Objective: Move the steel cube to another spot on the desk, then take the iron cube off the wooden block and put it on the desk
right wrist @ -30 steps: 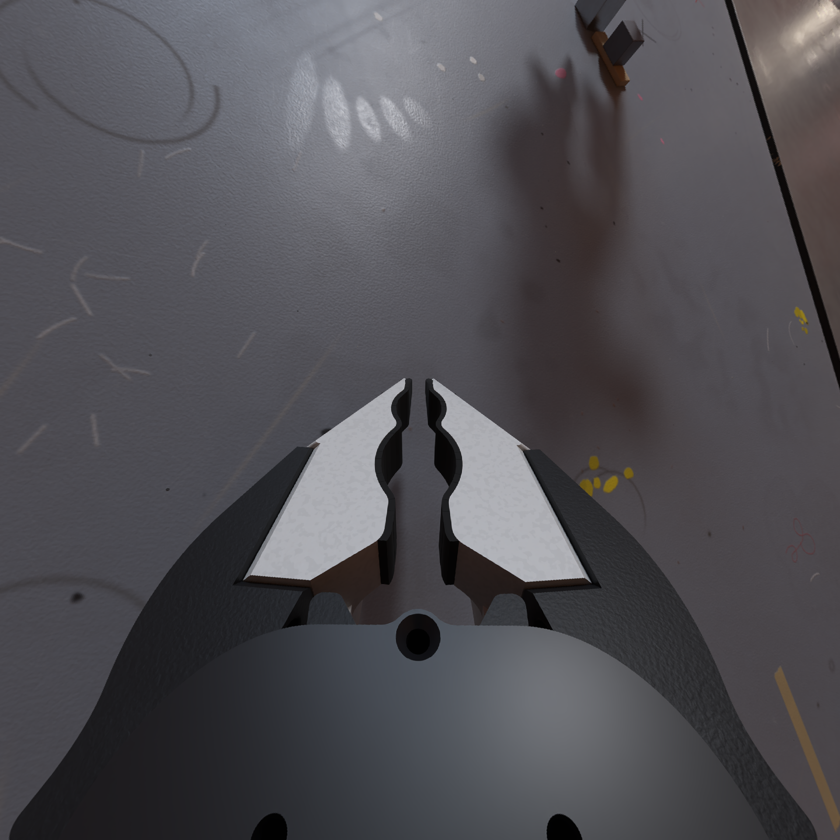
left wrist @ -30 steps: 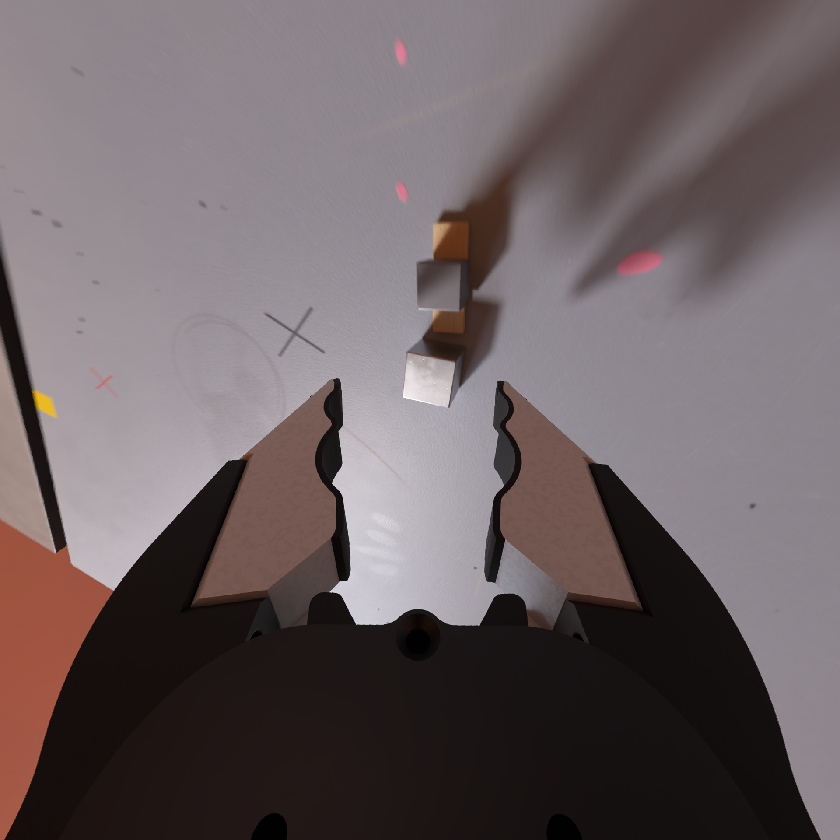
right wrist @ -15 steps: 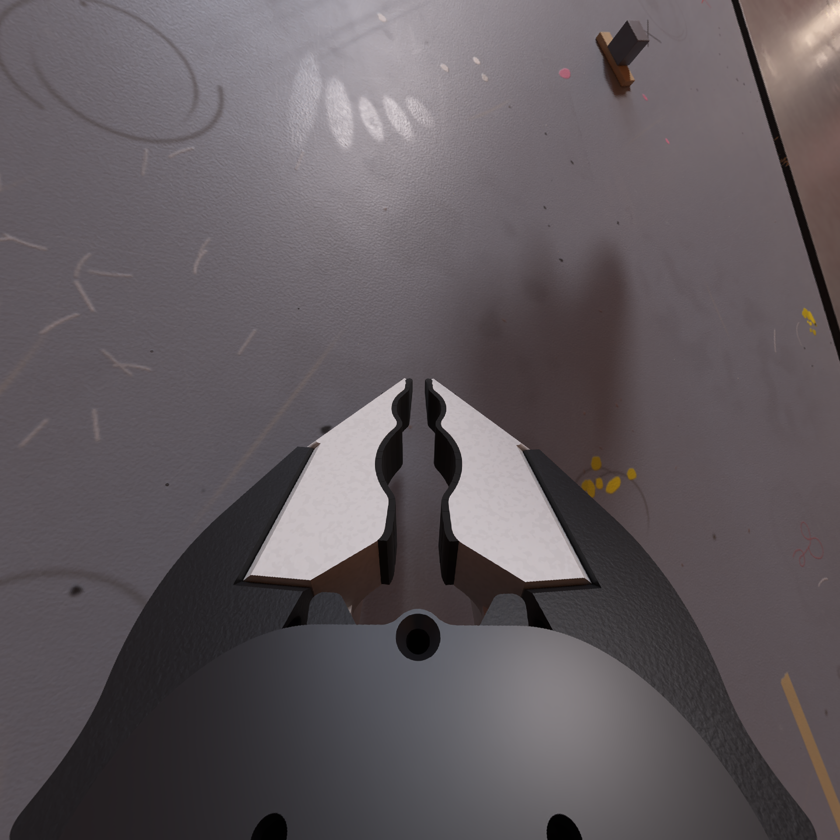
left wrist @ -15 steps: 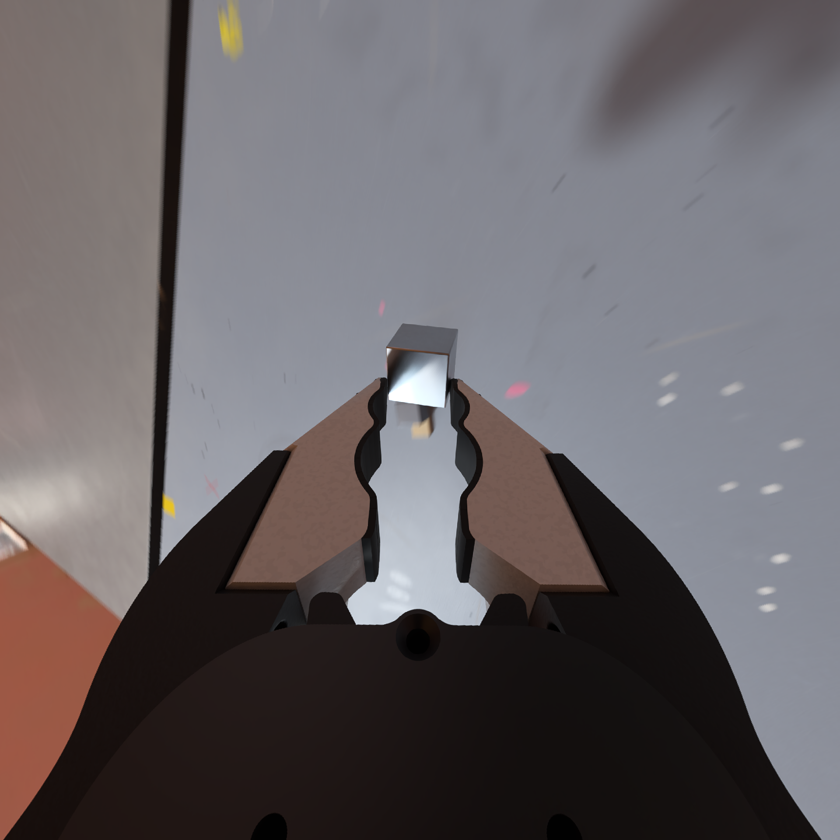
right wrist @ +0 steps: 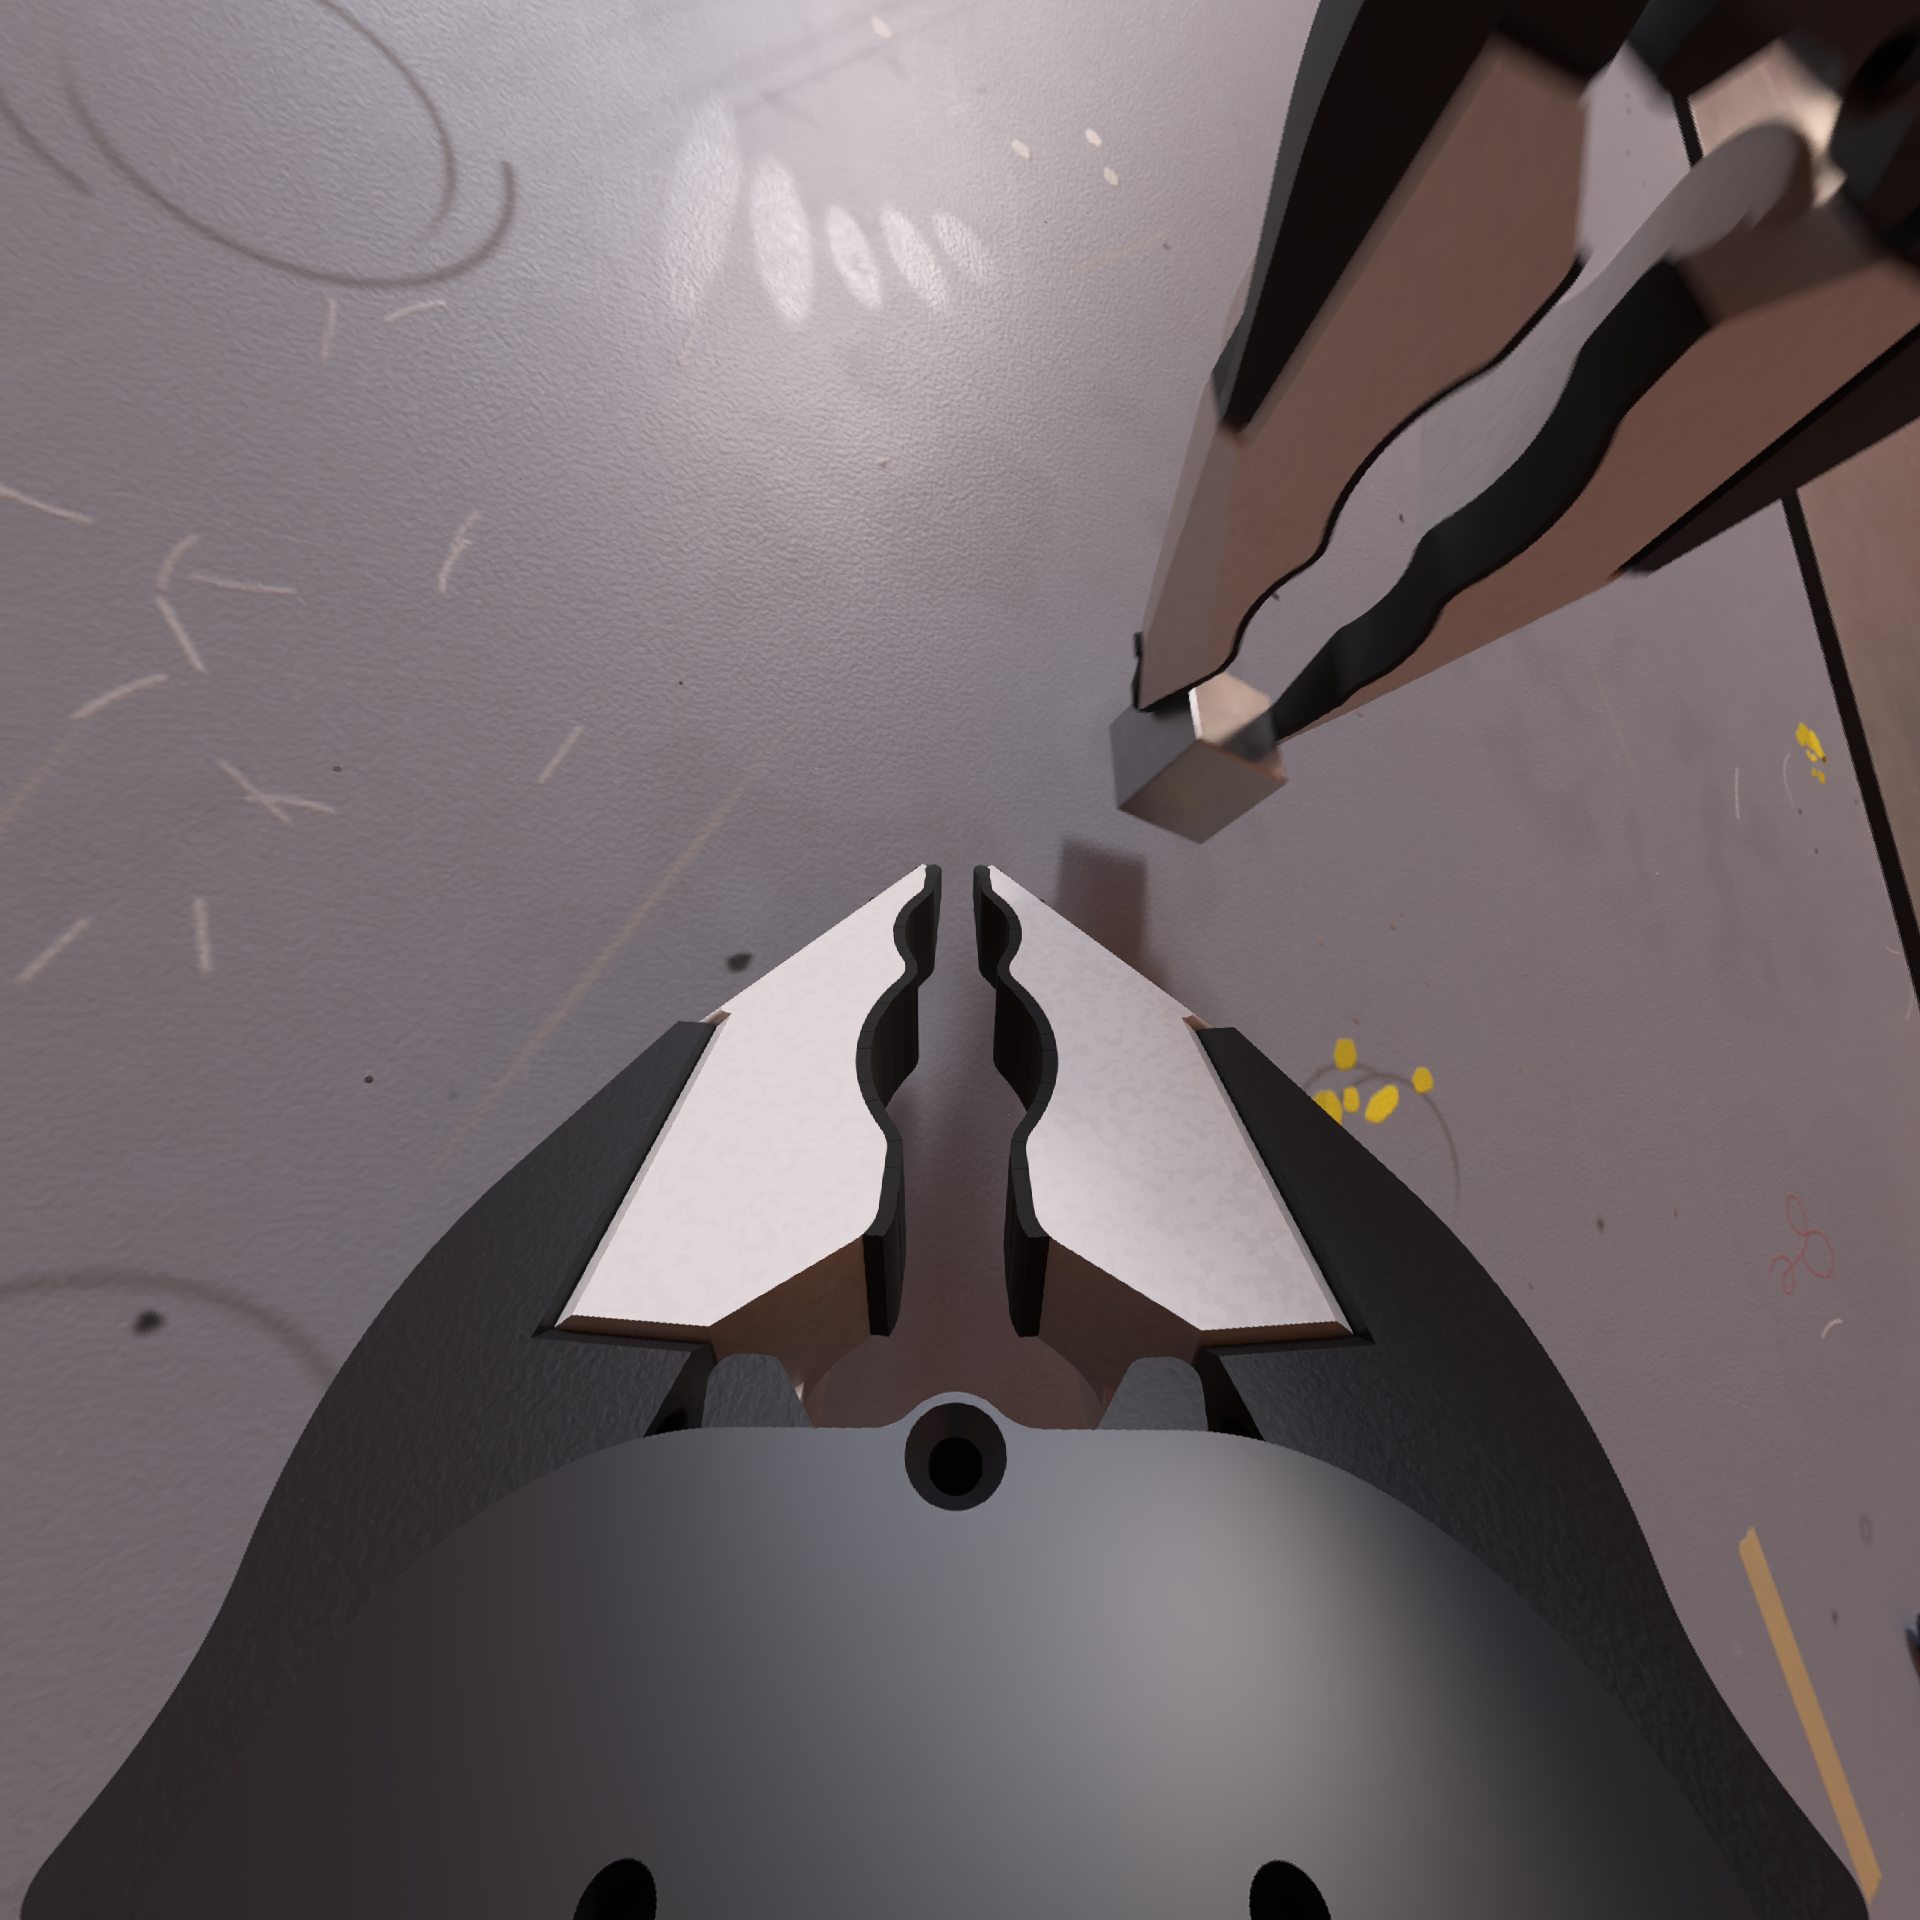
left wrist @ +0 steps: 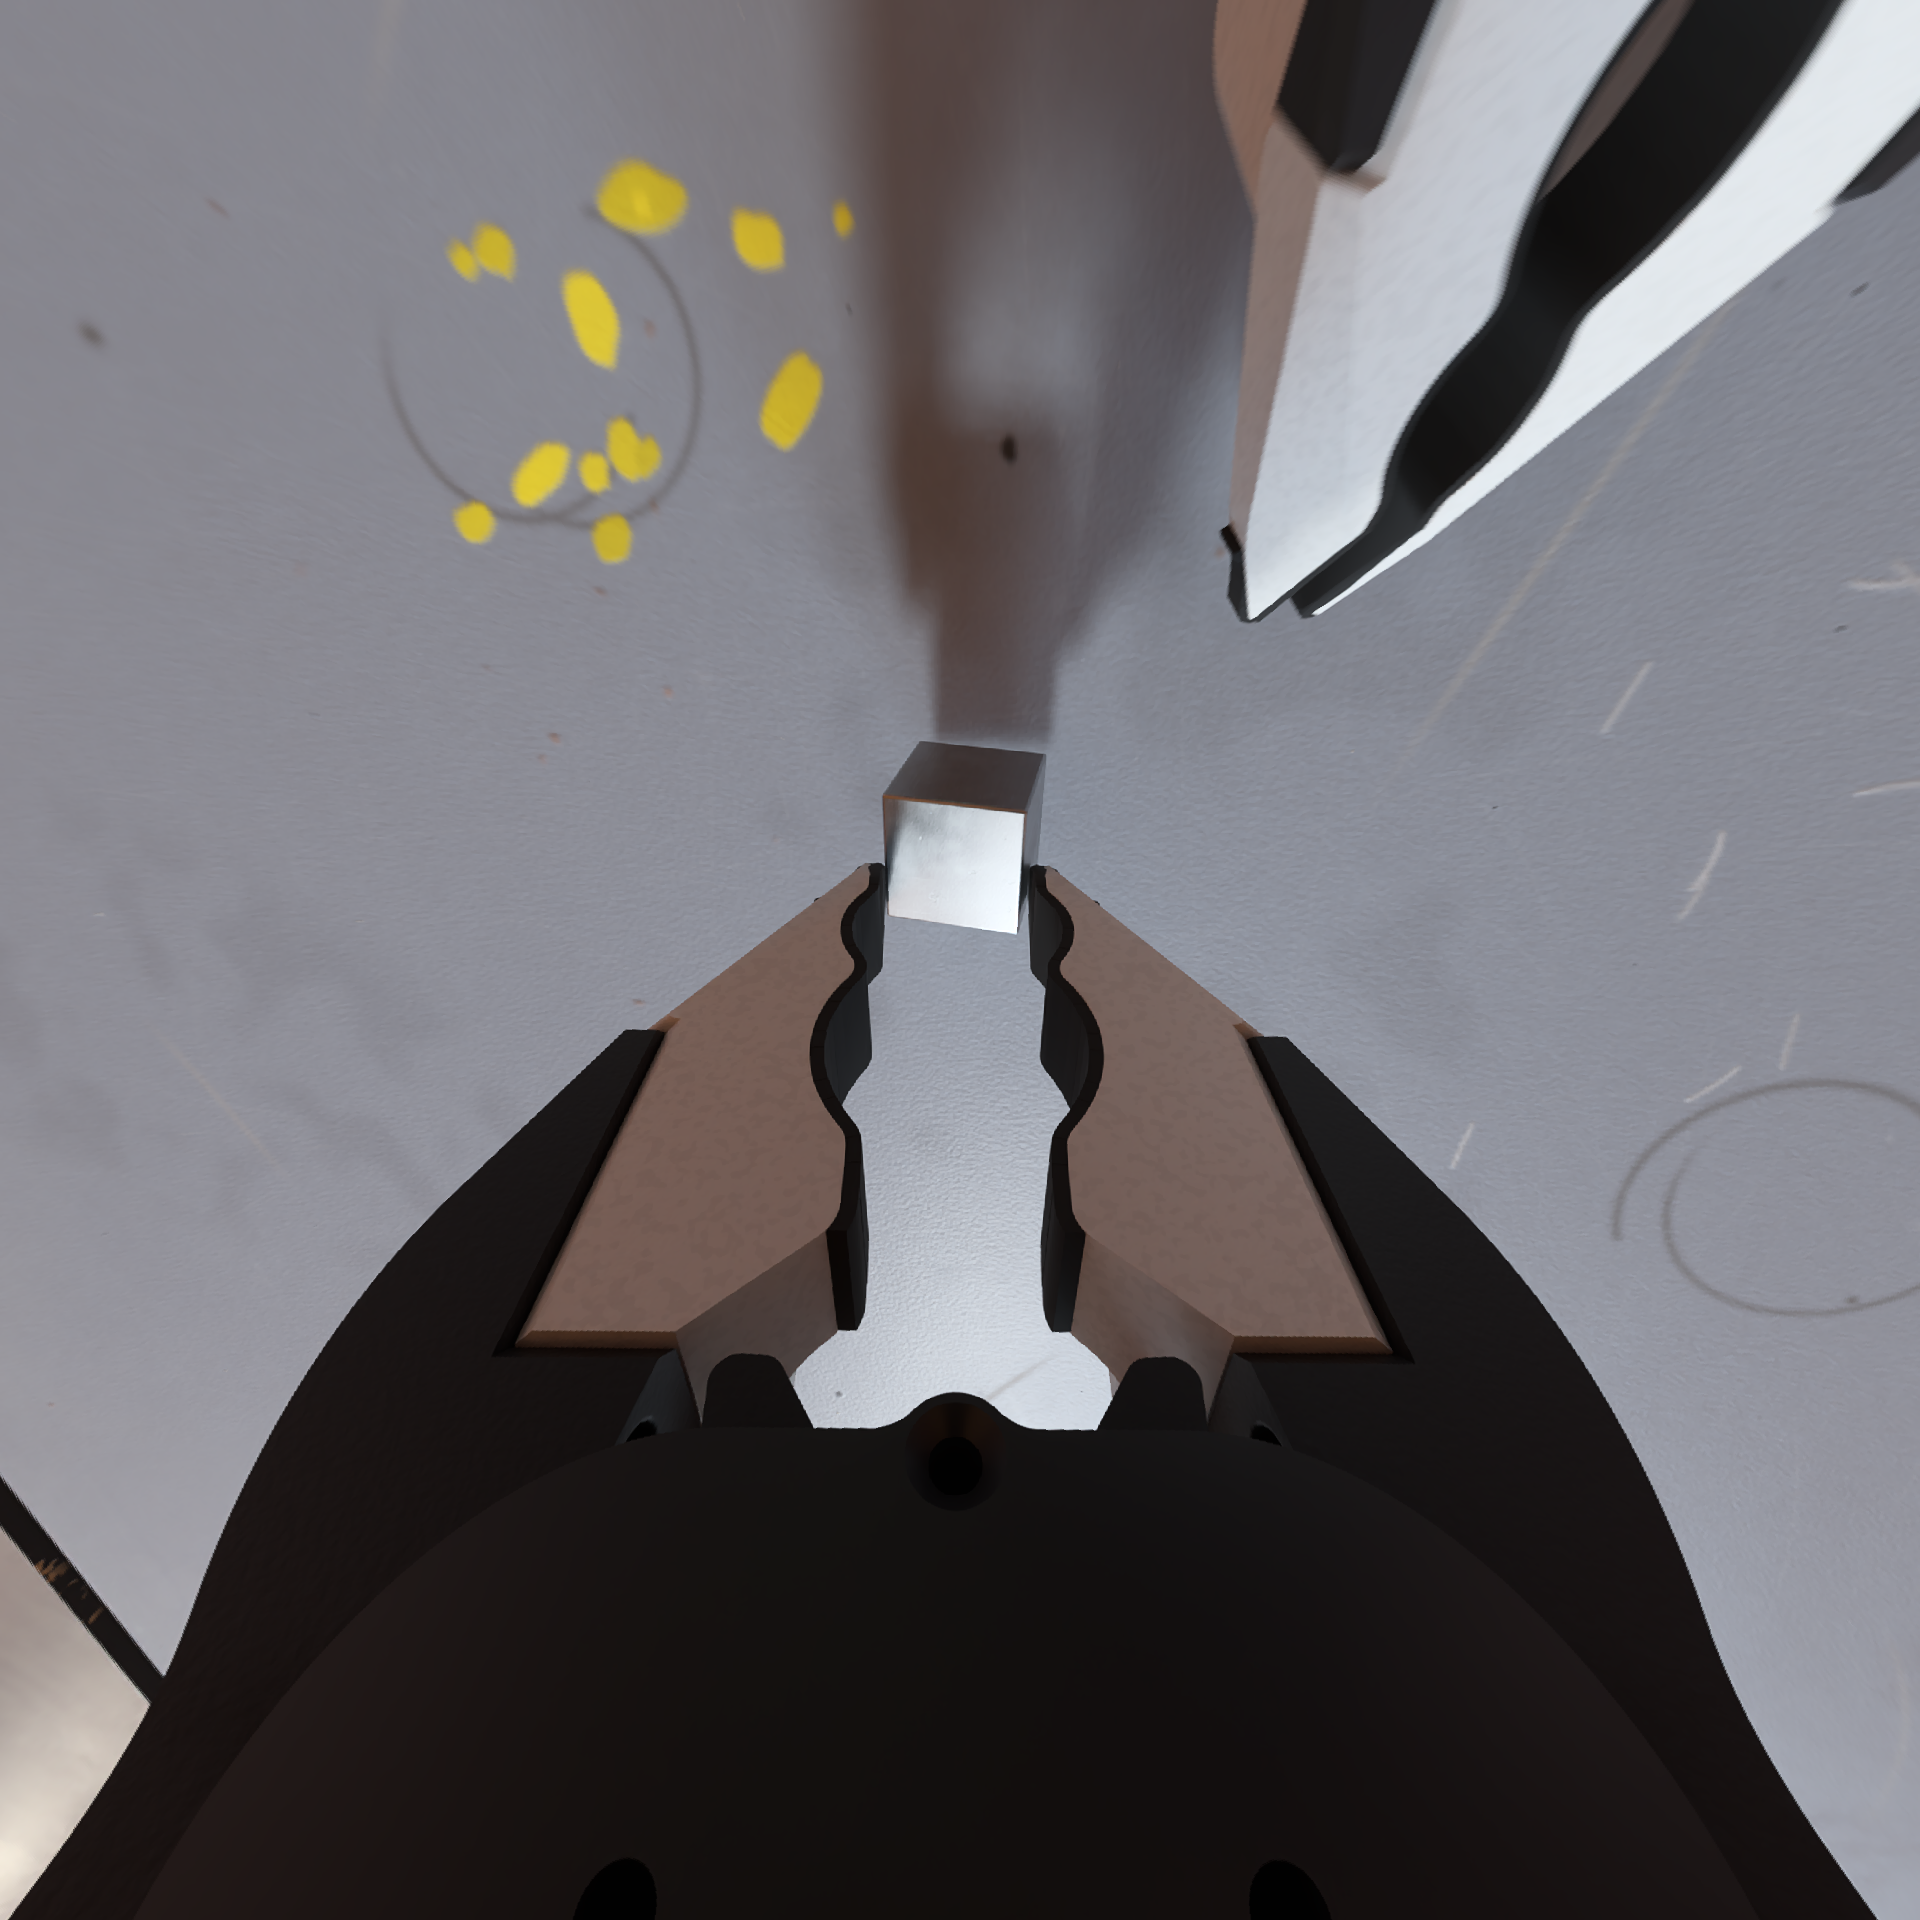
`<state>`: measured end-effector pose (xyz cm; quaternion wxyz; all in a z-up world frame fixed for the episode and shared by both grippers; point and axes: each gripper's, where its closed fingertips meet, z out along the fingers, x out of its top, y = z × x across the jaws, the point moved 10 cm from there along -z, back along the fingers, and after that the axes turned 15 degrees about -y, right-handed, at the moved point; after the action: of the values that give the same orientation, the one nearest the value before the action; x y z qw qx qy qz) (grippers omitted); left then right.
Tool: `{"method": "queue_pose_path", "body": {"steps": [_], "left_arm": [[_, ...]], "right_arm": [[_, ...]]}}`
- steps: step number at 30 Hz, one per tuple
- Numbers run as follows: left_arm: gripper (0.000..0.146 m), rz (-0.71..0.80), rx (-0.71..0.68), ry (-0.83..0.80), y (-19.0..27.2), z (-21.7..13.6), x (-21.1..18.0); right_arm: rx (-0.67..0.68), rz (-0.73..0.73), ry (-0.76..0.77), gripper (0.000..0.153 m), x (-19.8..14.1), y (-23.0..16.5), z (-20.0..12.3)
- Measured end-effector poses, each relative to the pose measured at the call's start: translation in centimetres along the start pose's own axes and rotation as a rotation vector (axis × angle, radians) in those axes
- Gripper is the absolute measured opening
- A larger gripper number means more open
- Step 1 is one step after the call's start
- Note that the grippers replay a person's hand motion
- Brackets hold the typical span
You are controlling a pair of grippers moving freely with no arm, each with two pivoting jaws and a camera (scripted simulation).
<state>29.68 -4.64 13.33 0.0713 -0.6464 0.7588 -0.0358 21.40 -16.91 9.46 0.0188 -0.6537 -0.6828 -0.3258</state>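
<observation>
Item: left gripper (left wrist: pixel 956 883), brown-faced fingers on a black body, lower centre of the left wrist view. It is gripping the steel cube (left wrist: pixel 961 836) between its fingertips (left wrist: pixel 868 883); the cube is sitting at the very tip of the jaws, raised clear of the desk (left wrist: pixel 312 831), with its dark shadow (left wrist: pixel 987 416) stretching toward the top of the frame.

Same item in the right wrist view: the left gripper (right wrist: pixel 1205 717) is reaching in from the upper right, the steel cube (right wrist: pixel 1195 764) pinched at its end and hanging above the desk (right wrist: pixel 623 520).

Item: right gripper (right wrist: pixel 956 883), white-faced fingers on a grey body, lower centre of the right wrist view. Its jaws are drawn nearly together with only a thin slit between them, holding nothing. In the left wrist view it (left wrist: pixel 1273 608) is hanging at the upper right.

Item: desk, grey, scuffed. Yellow paint spots (left wrist: pixel 623 353) are lying at the upper left of the left wrist view; ring marks (left wrist: pixel 1787 1205) at the right.

Containers: none in view. The iron cube and wooden block are not showing in either view.
</observation>
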Motion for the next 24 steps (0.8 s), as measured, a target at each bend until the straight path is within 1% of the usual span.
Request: {"method": "queue_pose_path", "body": {"steps": [2,5,19,20,21,22,24], "left_arm": [[0.027,0.008,-0.009,-0.056,-0.1,1.0,0.4],[0.027,0.015,-0.005,-0.082,0.0,1.6,0.6],[0.028,-0.002,0.042,-0.067,0.6,1.9,0.1],[0.04,-0.008,0.049,-0.06,0.6,1.8,-0.1],[0.048,-0.011,0.059,-0.046,0.6,1.5,-0.3],[0.053,-0.016,0.075,-0.023,0.6,1.0,-0.7],[0.055,-0.039,0.1,0.048,0.5,-0.6,-1.7]], "right_arm": [[-0.004,-0.005,-0.004,0.006,0.0,0.0,0.0],[-0.01,-0.013,-0.012,0.006,0.0,-0.1,-0.1],[0.005,0.004,0.002,0.006,-0.1,0.0,0.0],[0.005,0.004,0.002,0.006,-0.1,0.0,0.0],[0.005,0.004,0.002,0.006,-0.1,0.0,0.0],[0.004,0.003,0.001,0.006,-0.1,0.0,0.0],[0.0,0.001,0.0,0.006,-0.1,0.0,0.0]]}}
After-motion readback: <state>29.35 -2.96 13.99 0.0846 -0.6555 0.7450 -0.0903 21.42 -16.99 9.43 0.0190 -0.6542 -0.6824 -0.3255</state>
